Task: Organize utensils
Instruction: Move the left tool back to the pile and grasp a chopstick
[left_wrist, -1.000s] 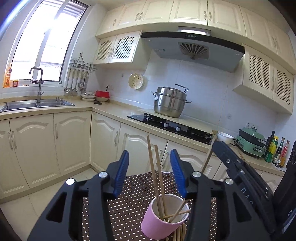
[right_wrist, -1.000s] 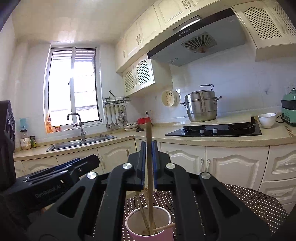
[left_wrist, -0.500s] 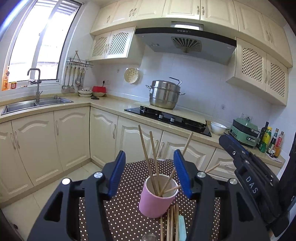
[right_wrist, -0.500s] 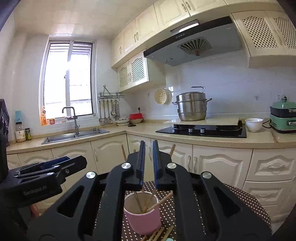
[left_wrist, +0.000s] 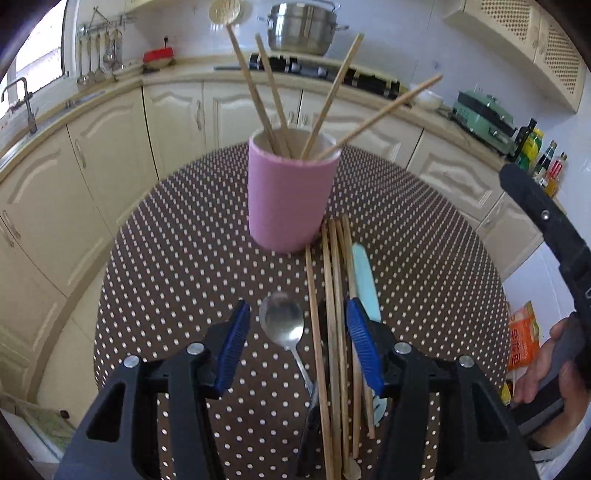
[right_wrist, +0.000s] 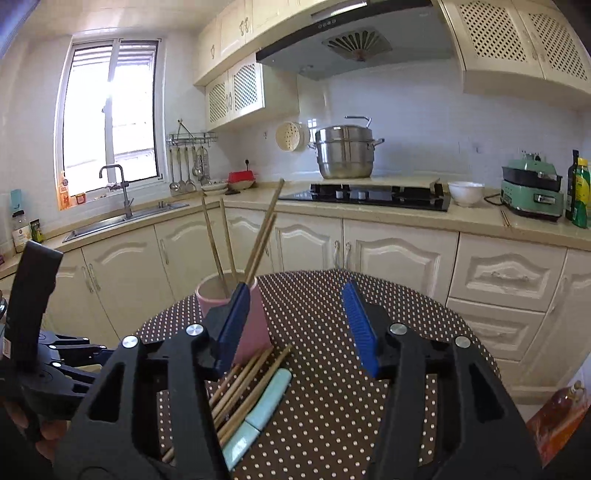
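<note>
A: On table (left_wrist: 184, 258), far-centre: pink cup (left_wrist: 288, 192) upright, four chopsticks (left_wrist: 328, 99) leaning out of it.

B: Near side of cup?

A: Loose chopsticks (left_wrist: 334, 314) lying side by side, pale blue utensil (left_wrist: 364, 280) just right of them, metal spoon (left_wrist: 282, 321) just left, bowl end toward cup.

B: Grippers?

A: Left hand-held gripper (left_wrist: 297, 347) released, jaws wide, over spoon and loose sticks, gripping nothing. Right hand-held gripper (right_wrist: 299, 328) also released, empty, right of cup.
</note>
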